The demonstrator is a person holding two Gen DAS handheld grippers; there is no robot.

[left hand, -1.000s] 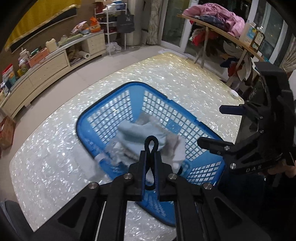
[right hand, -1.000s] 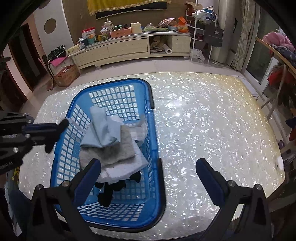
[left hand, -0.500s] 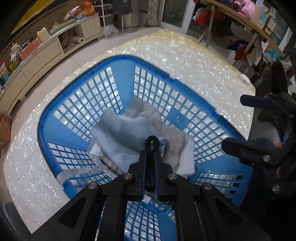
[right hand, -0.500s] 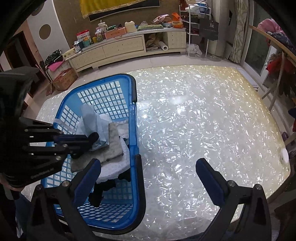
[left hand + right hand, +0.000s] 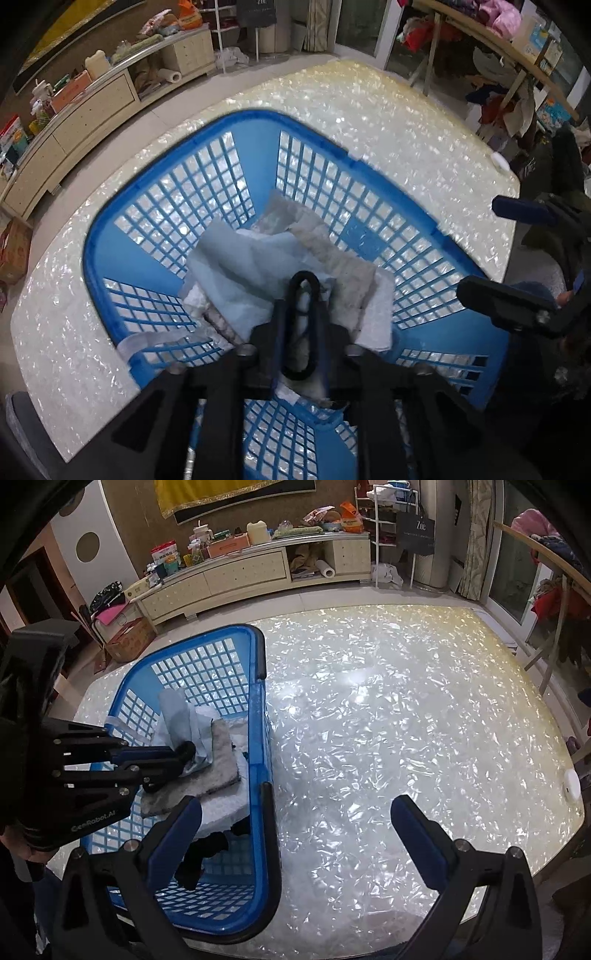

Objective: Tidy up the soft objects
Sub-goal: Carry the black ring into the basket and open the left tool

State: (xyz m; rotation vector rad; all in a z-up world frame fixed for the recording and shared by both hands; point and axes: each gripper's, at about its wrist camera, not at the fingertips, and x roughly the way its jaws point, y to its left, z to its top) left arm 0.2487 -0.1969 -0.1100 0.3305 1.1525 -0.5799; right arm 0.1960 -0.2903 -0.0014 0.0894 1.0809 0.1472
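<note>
Left wrist view looked steeply down into the blue basket [image 5: 110,243] sitting on the pearly table [image 5: 388,122]. The left gripper [image 5: 303,295] was low over the heap of cloths, its jaws just cracked apart after having been closed; they had just been opening. A black loop [image 5: 303,282], maybe a hair tie or band, sat between the fingers, stretched around the tips, and with the pads parted it looked loose rather than pinched. Below it lay a light blue cloth [image 5: 236,273], a grey towel [image 5: 349,273] beside it, and a white cloth [image 5: 376,321] under both, all inside the basket.

From the right wrist view the same left gripper [image 5: 184,753] reached in from the left edge with its tips right at the blue cloth [image 5: 177,716] on top of the grey towel [image 5: 218,760]. A dark item [image 5: 199,853], hard to identify, lay at the near end of the basket [image 5: 260,812]. The right gripper [image 5: 295,830] hung wide open and empty, straddling the near basket rim and the bare table [image 5: 406,716].

Judged step: dropping the black loop into the basket with the other soft things, release underway. The next move likely called for opening the left jaws further so the loop slips off the tips, since it could snag there, then lifting clear. The right one looked idle, ready for whatever item comes next.
</note>
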